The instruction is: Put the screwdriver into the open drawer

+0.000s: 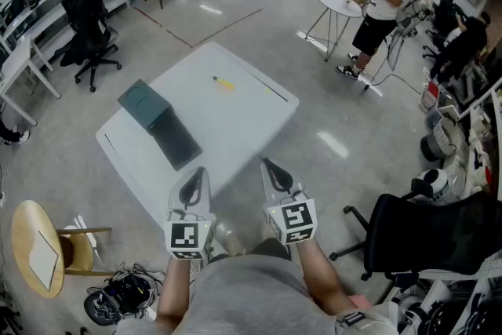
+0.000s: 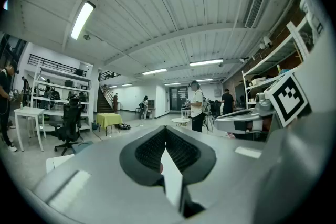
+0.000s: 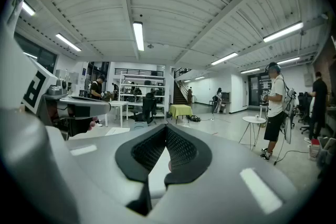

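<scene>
Screwdriver [image 1: 223, 82], likely light, rigid and rollable, lies well apart from the open drawer [image 1: 176, 139]; best pinched across its yellow handle. Left gripper [image 1: 196, 183] and right gripper [image 1: 274, 175] are clenched on nothing.

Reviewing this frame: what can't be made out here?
Screwdriver: head view, too small to tell its tip. It shows in neither gripper view, where the left hand-held gripper and right hand-held gripper cover most of the table.
Open drawer: head view, inside dark and small, contents unreadable.
</scene>
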A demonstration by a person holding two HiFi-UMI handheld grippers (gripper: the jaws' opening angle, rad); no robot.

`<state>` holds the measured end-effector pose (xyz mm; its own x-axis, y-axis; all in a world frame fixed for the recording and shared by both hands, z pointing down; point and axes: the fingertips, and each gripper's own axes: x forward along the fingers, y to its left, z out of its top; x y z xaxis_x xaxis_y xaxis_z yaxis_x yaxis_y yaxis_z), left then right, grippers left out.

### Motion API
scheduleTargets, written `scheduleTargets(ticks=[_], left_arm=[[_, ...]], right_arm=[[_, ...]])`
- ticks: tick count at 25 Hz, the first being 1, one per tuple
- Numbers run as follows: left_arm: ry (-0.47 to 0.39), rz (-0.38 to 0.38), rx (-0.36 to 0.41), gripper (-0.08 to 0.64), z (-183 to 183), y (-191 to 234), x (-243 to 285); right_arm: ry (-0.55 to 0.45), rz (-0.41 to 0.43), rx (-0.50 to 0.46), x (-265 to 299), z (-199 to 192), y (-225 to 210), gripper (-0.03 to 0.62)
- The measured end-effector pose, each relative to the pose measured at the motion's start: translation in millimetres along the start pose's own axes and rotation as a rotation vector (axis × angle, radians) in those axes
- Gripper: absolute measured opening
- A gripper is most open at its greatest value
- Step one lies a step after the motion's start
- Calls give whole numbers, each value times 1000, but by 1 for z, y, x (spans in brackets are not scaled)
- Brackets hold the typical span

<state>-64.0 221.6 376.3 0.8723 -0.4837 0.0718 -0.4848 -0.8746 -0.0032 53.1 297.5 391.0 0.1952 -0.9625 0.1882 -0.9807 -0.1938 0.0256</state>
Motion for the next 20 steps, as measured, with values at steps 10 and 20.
scheduleTargets(ticks=[10,20], left_arm=[[-2,14,6,12,1,28,6],[5,60,-13,12,-3,53,34]], right_arm=[[-10,-4,24,22,4,8,3],[32,35,13,63,-5,0,3]])
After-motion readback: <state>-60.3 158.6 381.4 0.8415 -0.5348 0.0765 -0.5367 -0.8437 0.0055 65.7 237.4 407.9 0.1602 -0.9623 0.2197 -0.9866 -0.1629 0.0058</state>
